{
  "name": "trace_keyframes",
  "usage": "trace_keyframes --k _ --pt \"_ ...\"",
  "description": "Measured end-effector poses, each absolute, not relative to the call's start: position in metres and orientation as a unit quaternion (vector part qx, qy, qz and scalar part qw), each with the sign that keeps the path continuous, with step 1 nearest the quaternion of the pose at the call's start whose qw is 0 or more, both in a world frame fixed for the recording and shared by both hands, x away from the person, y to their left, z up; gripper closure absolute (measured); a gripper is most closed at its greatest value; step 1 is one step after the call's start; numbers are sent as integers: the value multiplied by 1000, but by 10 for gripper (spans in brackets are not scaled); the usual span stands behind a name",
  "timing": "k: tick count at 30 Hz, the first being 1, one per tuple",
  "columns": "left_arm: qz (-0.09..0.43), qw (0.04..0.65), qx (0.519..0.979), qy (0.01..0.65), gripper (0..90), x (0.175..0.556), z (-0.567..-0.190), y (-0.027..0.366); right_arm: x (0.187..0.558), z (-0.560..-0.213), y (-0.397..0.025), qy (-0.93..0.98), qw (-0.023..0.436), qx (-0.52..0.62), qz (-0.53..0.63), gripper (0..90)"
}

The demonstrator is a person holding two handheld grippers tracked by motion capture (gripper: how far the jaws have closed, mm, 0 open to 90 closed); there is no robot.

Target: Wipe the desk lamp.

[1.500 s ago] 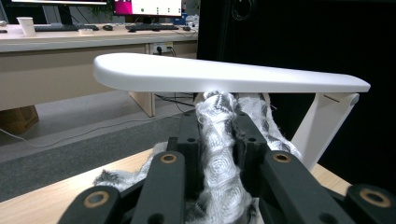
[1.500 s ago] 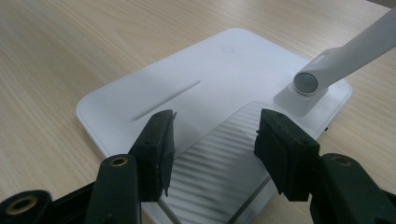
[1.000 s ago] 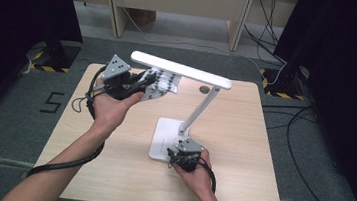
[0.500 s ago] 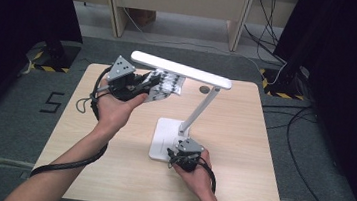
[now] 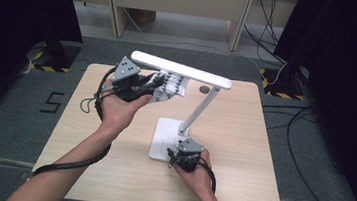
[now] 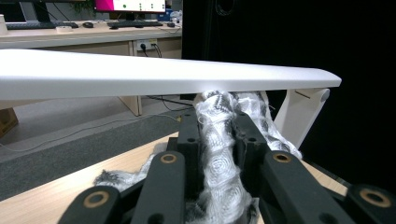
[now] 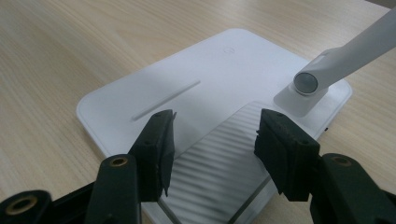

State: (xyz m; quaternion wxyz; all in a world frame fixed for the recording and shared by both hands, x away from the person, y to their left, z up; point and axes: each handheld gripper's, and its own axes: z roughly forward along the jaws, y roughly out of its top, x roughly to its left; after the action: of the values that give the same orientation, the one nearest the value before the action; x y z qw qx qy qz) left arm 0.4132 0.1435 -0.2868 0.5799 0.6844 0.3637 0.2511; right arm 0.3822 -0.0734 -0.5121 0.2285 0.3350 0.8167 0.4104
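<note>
On the bench [image 5: 84, 161] stands the lamp [image 5: 179, 69]. The left tongs [image 5: 150, 85] pinch the cloth [image 5: 170, 85] and have slid it a bit along under the lamp head, so wiping goes on. The right tongs [image 7: 212, 140] stay spread over the base [image 7: 205, 79].

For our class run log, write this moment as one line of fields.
left gripper: shut on cloth, held under lamp head | right gripper: jaws open over lamp base | table

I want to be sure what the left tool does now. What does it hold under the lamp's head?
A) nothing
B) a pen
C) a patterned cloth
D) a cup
C: the left tool is shut on a black-and-white cloth pressed up under the lamp's head.
</note>
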Motion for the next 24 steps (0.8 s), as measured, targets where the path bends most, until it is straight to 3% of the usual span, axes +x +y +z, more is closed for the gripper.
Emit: trace_keyframes --k 24 --pt "242 580 693 353 759 414 -289 125 382 -512 -73 817 229 334 411 469"
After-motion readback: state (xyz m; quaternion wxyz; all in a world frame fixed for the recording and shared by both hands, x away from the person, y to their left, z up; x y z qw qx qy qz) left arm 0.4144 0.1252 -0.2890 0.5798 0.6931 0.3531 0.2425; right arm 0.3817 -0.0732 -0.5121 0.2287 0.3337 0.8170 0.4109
